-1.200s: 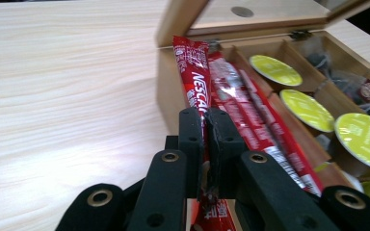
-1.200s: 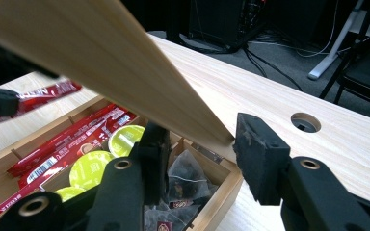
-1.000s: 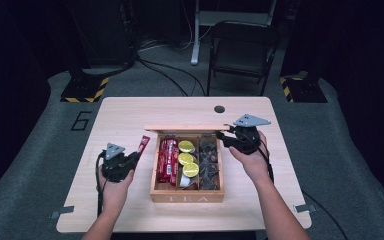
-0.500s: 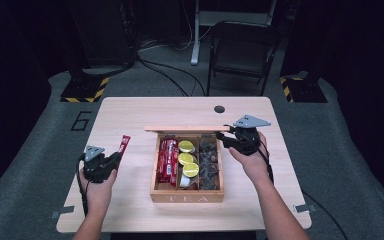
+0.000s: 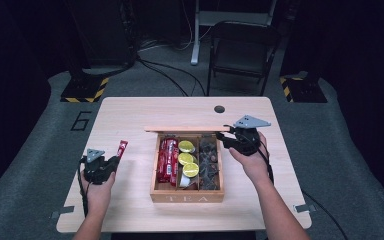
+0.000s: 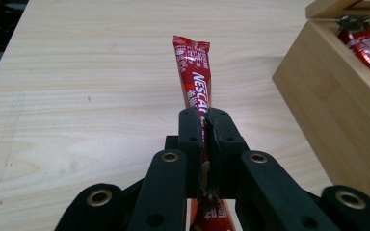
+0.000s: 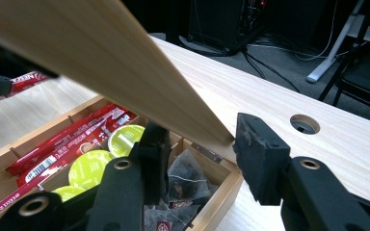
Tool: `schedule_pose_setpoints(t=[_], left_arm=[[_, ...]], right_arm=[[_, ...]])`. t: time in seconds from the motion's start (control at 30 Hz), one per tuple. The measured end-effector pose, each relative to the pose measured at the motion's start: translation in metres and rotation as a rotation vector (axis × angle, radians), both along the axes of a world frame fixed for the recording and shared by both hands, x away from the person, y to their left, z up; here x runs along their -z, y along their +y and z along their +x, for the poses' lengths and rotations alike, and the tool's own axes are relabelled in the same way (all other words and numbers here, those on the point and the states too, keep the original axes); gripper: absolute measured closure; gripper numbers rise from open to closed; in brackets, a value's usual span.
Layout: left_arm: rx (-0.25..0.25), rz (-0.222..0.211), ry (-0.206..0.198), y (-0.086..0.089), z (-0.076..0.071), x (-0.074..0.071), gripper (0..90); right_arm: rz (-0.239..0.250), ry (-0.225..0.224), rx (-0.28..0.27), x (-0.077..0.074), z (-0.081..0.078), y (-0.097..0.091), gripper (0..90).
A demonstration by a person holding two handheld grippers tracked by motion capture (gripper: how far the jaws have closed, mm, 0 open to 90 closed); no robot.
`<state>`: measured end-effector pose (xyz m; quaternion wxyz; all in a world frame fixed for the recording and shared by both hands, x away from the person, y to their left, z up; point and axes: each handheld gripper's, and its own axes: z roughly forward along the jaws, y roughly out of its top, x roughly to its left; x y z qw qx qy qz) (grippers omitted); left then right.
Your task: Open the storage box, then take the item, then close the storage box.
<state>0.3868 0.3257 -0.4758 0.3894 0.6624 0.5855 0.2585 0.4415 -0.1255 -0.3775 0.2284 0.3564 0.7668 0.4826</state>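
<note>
Left gripper clamped on a red coffee stick; right gripper holding up the tea box lid.

The left gripper's jaws are pressed together on the stick, which juts out past their tips over the bare desk, with the wooden tea box well off to its right. The right gripper's jaws pinch the raised lid's corner. Below that gripper lie the box's compartments: red sticks, green-topped capsules and dark tea bags.
</note>
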Motion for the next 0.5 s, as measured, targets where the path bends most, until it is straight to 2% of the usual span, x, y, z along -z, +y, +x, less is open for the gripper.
schedule_pose_setpoints(t=[0.2, 0.5], left_arm=[[0.002, 0.007, 0.009, -0.003, 0.004, 0.007, 84.8], [-0.016, 0.03, 0.06, -0.003, 0.011, 0.02, 84.8]], right_arm=[[0.0, -0.003, -0.002, 0.0, 0.0, 0.0, 56.6], [0.001, -0.004, -0.001, 0.001, 0.0, 0.0, 56.5]])
